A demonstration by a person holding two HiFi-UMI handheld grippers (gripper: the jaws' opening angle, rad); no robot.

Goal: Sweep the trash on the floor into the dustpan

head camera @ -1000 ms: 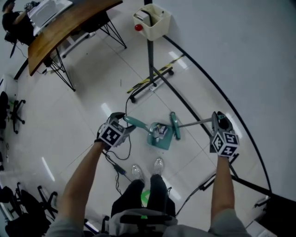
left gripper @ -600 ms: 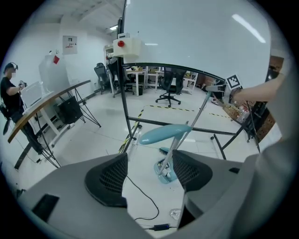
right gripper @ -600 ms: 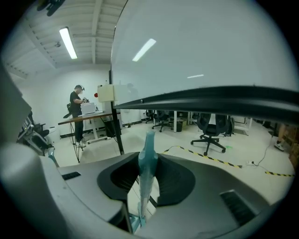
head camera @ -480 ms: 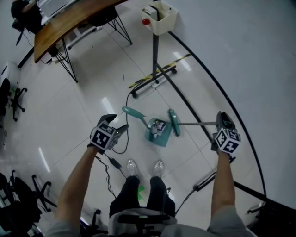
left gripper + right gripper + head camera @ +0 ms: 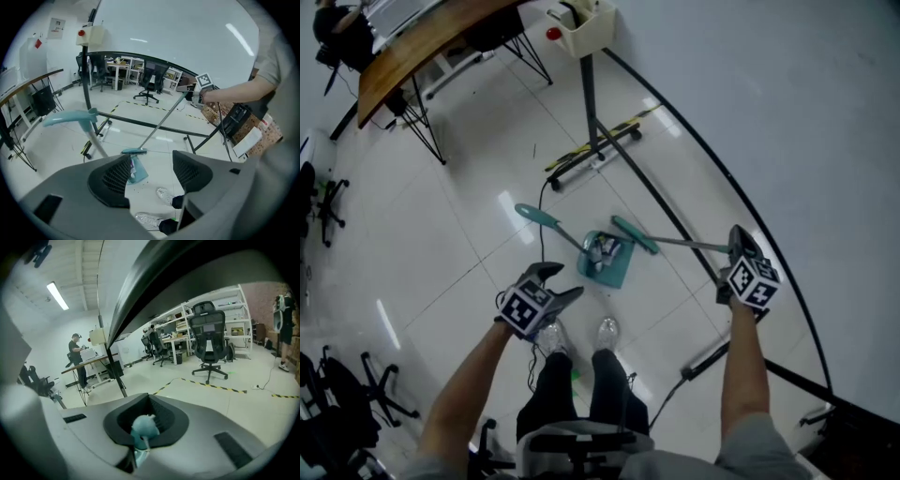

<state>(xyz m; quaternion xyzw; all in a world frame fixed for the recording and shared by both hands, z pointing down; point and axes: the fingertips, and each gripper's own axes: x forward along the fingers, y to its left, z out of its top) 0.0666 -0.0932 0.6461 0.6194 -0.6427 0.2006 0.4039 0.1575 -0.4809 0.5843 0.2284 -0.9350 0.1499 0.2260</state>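
The teal dustpan (image 5: 606, 262) lies on the floor ahead of my feet, its long handle (image 5: 536, 217) pointing up-left and scraps of trash (image 5: 602, 247) inside it. The teal broom head (image 5: 635, 235) rests at the pan's right edge. Its grey handle (image 5: 689, 245) runs right to my right gripper (image 5: 737, 246), whose jaws are closing tight on the handle's teal end (image 5: 143, 426). My left gripper (image 5: 564, 282) hovers below-left of the pan, open and holding nothing. In the left gripper view the dustpan (image 5: 137, 169) shows between the spread jaws of the left gripper (image 5: 151, 171).
A pole stand (image 5: 589, 89) with a cream box (image 5: 579, 26) on top rises behind the pan, its wheeled base (image 5: 592, 154) marked with yellow-black tape. A black curved rail (image 5: 712, 159) crosses the floor. A wooden desk (image 5: 422, 47) is at top left. My shoes (image 5: 607, 330) and a cable lie near.
My left gripper has come away from the dustpan handle and drawn back toward my feet. The broom head has slid in against the pan's right edge.
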